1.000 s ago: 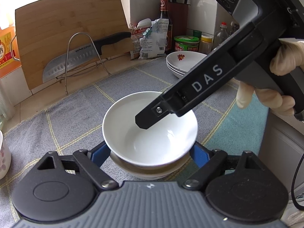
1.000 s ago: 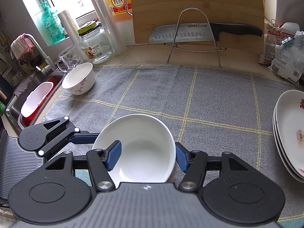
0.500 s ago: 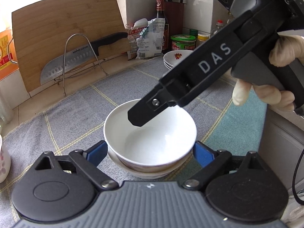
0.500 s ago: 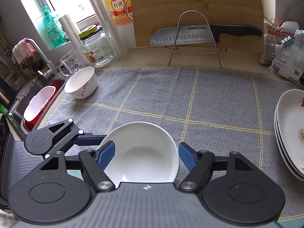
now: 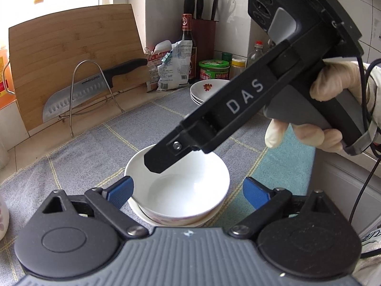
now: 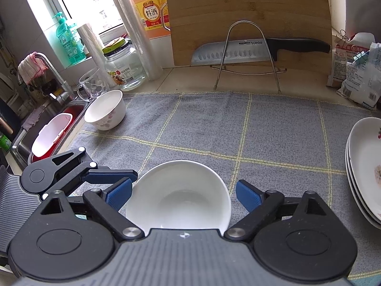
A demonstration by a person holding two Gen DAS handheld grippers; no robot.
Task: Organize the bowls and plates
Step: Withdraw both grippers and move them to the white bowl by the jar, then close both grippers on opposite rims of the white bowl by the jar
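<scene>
Left gripper [image 5: 187, 191] jaws opening, pads clear of white bowl [image 5: 181, 186] between them. Right gripper [image 6: 183, 194] jaws opening, same bowl released. Bowl nested on second bowl [image 5: 152, 219], near edge of grey cloth [image 6: 214, 124]. Plate stack [image 6: 364, 169] far right; floral bowl [image 6: 104, 109] far left.

Bright daylight comes through a window [image 6: 90, 2] at the far left. White tiled walls [image 5: 164, 4] meet in a corner. A pale bench [image 6: 190, 83] carries a grey checked cloth [image 6: 214, 124]; a sink [image 6: 28, 128] lies left.
</scene>
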